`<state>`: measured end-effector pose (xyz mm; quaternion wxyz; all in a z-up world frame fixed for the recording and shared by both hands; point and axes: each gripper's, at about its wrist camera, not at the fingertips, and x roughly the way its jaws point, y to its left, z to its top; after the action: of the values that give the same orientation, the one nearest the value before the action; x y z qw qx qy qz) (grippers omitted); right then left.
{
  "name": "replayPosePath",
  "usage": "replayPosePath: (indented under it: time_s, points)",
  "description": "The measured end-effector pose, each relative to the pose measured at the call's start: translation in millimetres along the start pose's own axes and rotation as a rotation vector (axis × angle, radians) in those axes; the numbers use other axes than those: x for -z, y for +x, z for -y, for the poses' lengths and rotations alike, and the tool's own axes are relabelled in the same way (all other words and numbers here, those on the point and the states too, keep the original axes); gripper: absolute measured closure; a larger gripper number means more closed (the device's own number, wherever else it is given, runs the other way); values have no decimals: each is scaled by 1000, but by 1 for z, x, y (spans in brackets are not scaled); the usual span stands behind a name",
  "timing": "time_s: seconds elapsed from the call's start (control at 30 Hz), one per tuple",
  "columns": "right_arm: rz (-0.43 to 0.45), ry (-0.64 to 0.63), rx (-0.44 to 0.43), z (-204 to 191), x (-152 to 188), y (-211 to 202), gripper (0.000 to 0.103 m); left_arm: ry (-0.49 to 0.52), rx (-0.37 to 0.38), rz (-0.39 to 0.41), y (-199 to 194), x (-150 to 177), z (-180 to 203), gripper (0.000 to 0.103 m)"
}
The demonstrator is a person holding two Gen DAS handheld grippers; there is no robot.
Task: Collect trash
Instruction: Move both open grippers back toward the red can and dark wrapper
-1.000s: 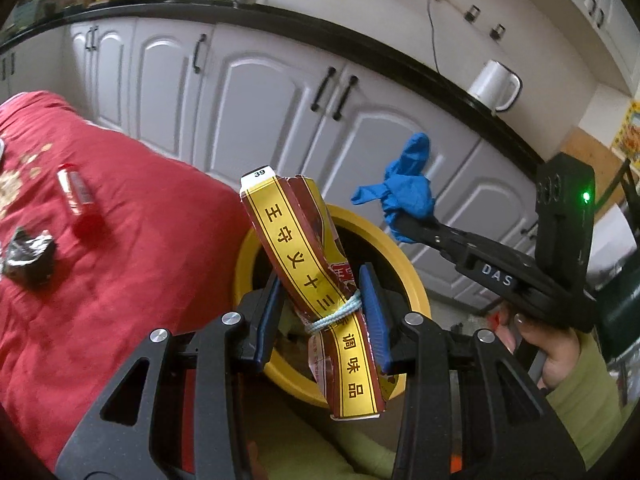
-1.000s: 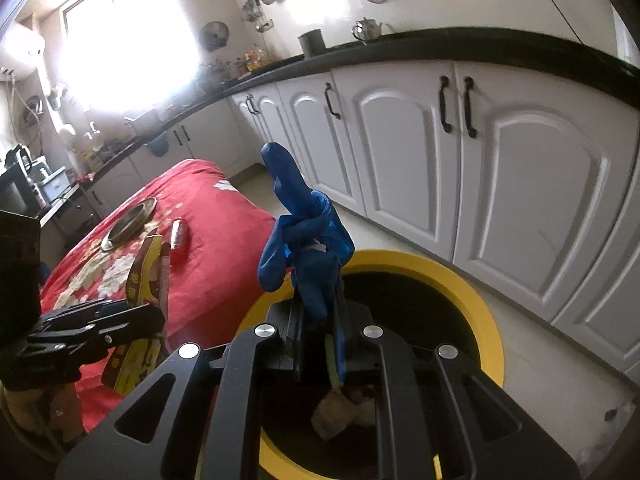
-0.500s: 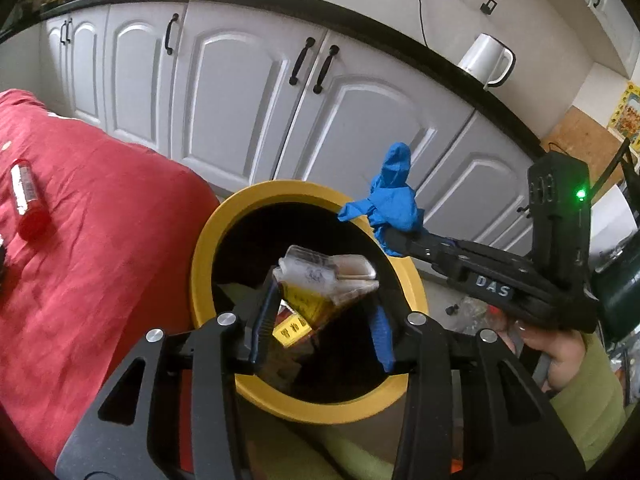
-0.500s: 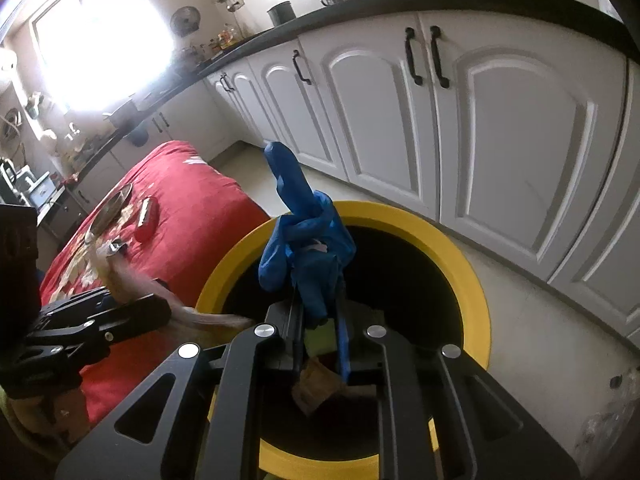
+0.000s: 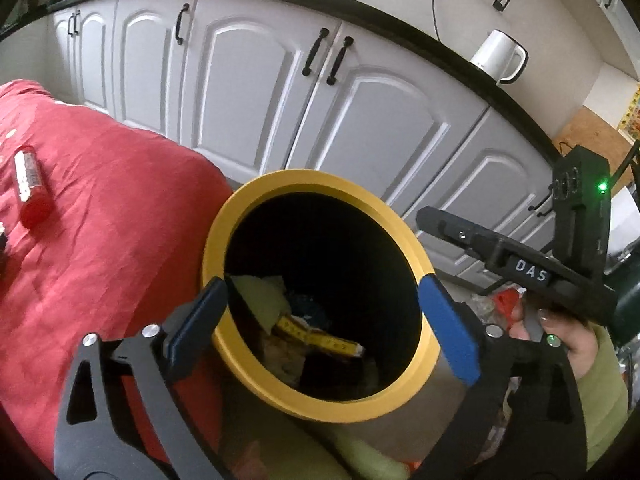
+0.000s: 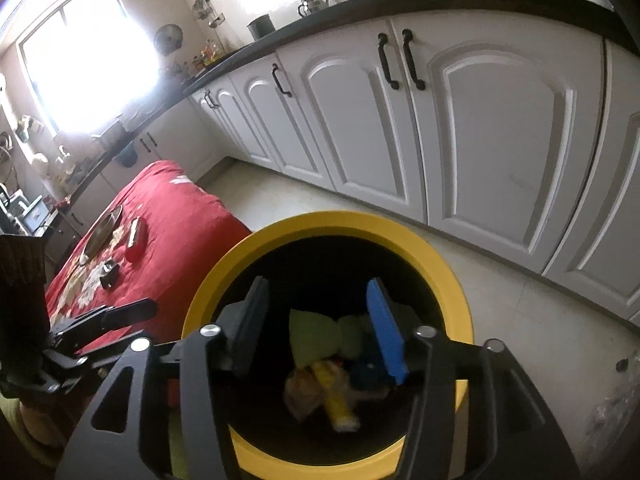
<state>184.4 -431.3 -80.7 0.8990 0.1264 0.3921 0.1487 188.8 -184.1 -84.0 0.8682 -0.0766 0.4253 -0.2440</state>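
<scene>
A yellow-rimmed trash bin (image 5: 256, 196) stands on the floor beside the red-covered table; it also shows in the right wrist view (image 6: 448, 268). Inside lie the yellow packet (image 5: 320, 338), the blue glove (image 6: 366, 372) and other scraps. My left gripper (image 5: 324, 316) is open and empty, its fingers spread over the bin's mouth. My right gripper (image 6: 320, 320) is open and empty above the bin's opening. It shows at the right of the left wrist view (image 5: 500, 256).
The red tablecloth (image 5: 100, 208) carries a red tube (image 5: 30, 188), a metal plate (image 6: 100, 232) and a small dark wrapper (image 6: 110, 272). White cabinets (image 5: 248, 92) stand behind the bin. A white kettle (image 5: 498, 56) sits on the black counter.
Both grippers have opened. The yellow packet dropped from the left gripper and the blue glove from the right gripper into the bin.
</scene>
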Motion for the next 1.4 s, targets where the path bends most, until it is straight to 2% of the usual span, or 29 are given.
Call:
replayPosePath:
  time_s: [0.13, 0.27, 0.47, 0.8, 1.17, 1.4]
  points:
    - [32, -13, 15, -4, -3, -6, 43, -6, -57, 21, -6, -1, -6, 11]
    - [65, -40, 28, -13, -7, -11, 40, -33, -90, 45, -15, -2, -17, 11]
    - [95, -89, 8, -35, -10, -13, 39, -68, -163, 98, -35, -1, -40, 11]
    - [85, -190, -38, -80, -14, -4, 38, -181, -272, 190, -75, 0, -88, 11]
    - [74, -304, -121, -141, -27, 12, 38, -301, -338, 239, -108, 10, -139, 11]
    - [32, -349, -221, -186, -35, 36, 38, -375, -362, 268, -124, 15, -169, 11]
